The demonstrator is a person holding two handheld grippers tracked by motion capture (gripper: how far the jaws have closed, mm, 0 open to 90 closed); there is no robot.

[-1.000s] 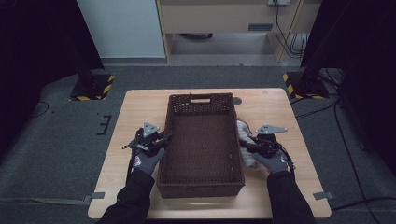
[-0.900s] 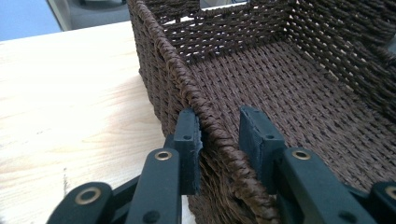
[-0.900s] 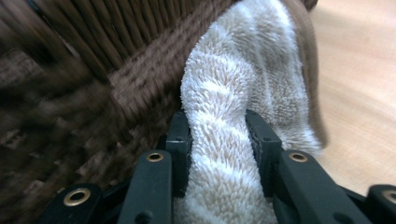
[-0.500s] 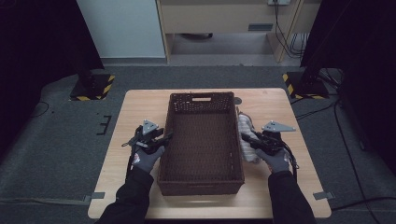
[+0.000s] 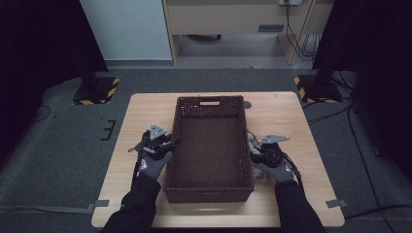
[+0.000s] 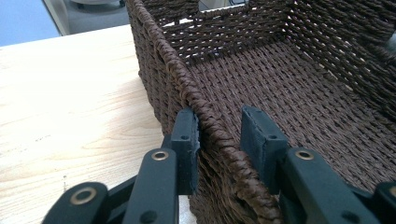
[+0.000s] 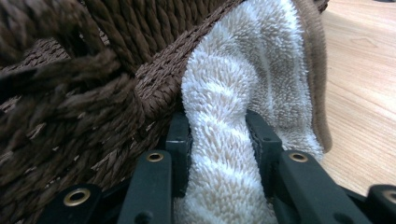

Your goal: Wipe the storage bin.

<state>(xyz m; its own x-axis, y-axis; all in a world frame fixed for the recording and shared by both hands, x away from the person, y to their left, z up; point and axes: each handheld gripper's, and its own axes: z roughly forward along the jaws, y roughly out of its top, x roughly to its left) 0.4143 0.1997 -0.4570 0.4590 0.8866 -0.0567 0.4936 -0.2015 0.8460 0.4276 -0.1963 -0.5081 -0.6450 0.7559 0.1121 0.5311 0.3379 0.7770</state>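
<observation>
High view, basket: a dark brown woven basket (image 5: 210,145) sits lengthwise mid-table on the light wooden table (image 5: 286,116), its inside bare.
High view, left gripper (image 5: 167,142): at the basket's left long wall, about halfway along; the gloved left hand (image 5: 153,162) reaches in from below, forearm angled slightly inward.
High view, right gripper (image 5: 253,154): just outside the right long wall, against a pale towel (image 5: 252,144) bunched between wall and gripper; the gloved right hand (image 5: 277,167) lies low on the table.
Left gripper view, jaws: parted and straddling the braided rim (image 6: 205,116), one pad outside touching the wall, the other inside with a gap; not clamped.
Right gripper view, jaws: pinched on a fold of the white terry towel (image 7: 224,140), which squeezes narrow between the pads; the towel presses against the basket's outer wall (image 7: 93,102), bare table to its right.
</observation>
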